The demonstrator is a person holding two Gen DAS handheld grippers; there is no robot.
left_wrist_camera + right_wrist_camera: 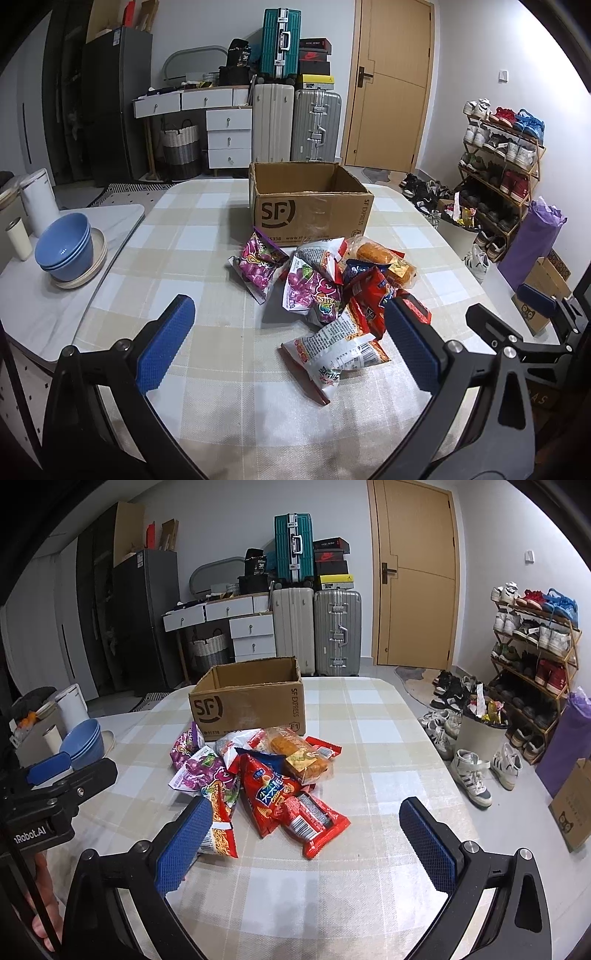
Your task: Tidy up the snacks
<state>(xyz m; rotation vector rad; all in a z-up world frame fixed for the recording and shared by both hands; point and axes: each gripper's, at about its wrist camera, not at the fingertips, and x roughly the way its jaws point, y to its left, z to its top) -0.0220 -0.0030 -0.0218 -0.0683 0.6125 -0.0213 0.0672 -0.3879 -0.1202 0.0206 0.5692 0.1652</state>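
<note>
The cardboard box (312, 218) carried a large "SF" logo on its front and "SF EXPRESS" up its right side; part of a web address starting "www.sf" ran along the bottom edge. It stood open-topped on the checked tablecloth (207, 236), and no snack showed in the part of its inside that could be seen. The other gripper's body in the right wrist view read "Robot.AI".

The snack pile (332, 288) lay just in front of the box, touching its lower edge. The left gripper (291, 343) hovered with its jaws spread wide and nothing between them; a white noodle packet (332, 354) lay beyond and between its blue pads. The right gripper (306, 845) was likewise wide open and empty, with a red packet (314, 823) lying ahead between its fingers and a red cone-shaped bag (266, 794) printed with Chinese characters just behind it. Two purple candy bags (258, 266) sat on the pile's left, a wrapped bread (299, 757) at its back right.

Stacked blue bowls (66, 247) stood well to the left. Suitcases (295, 122) and a shoe rack (506, 162) stood beyond the table.
</note>
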